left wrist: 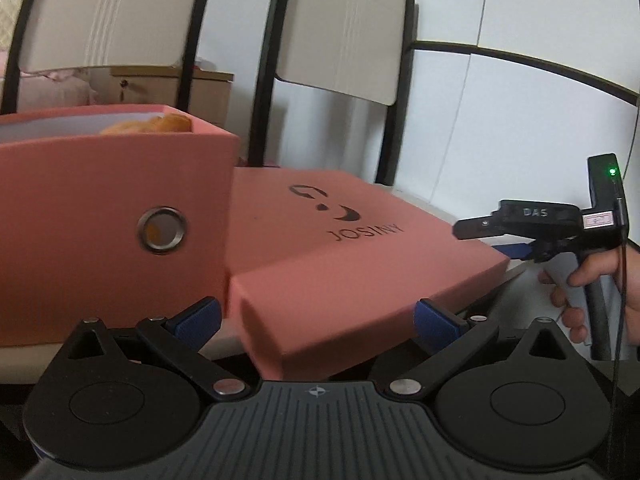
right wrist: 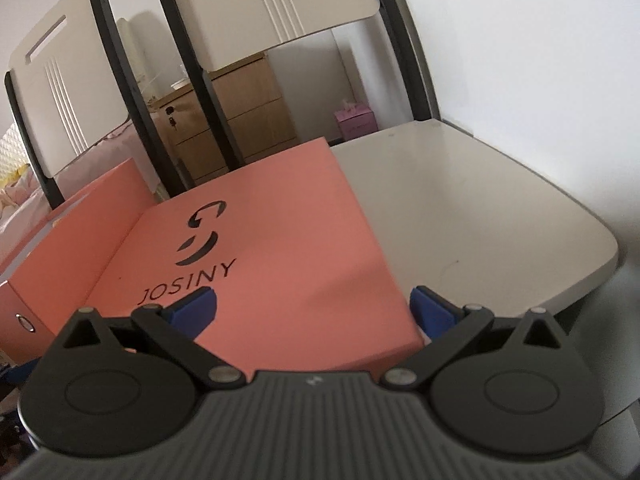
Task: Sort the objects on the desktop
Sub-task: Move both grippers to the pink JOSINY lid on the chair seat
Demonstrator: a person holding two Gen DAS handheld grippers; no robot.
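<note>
An open pink box [left wrist: 100,216] with a metal ring hole stands at the left, and something orange [left wrist: 160,123] shows inside it. A pink lid [left wrist: 340,240] printed JOSINY lies slanted against the box's right side. The lid's near corner sits between the wide-apart blue pads of my left gripper [left wrist: 316,318], which is open. In the right wrist view the lid [right wrist: 280,240] fills the gap of my right gripper [right wrist: 314,310], also open, with its right pad just past the lid's edge. A hand [left wrist: 592,280] holds the right gripper [left wrist: 516,250] at the lid's far right edge.
The white table [right wrist: 480,208] runs to the right of the lid, with a rounded corner and edge. Behind it stand two chairs with cream backs [right wrist: 280,0] and black frames. A wooden drawer cabinet [right wrist: 248,112] and a small pink box [right wrist: 356,120] are further back.
</note>
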